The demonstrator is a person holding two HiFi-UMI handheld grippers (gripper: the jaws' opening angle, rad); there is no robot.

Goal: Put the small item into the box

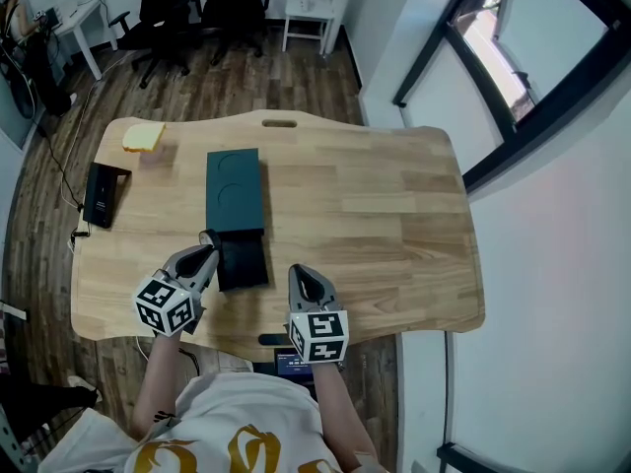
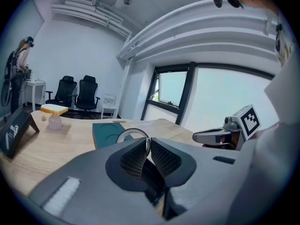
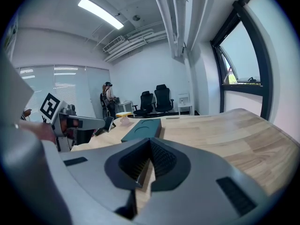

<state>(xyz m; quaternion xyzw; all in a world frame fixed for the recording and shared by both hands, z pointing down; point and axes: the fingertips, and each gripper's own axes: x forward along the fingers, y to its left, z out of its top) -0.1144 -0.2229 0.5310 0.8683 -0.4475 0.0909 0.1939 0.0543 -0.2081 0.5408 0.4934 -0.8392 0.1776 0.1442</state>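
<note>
Left claw [image 2: 147, 143] clamped on a thin ring [image 2: 133, 129], just beside the dark box [image 1: 235, 190].
This looks like the carrying step: next the ring must go over the box's black open end [image 1: 243, 262] and be released. The right claw [image 3: 149, 148], jaws together and empty, hovers above the tabletop [image 1: 394, 215].
</note>
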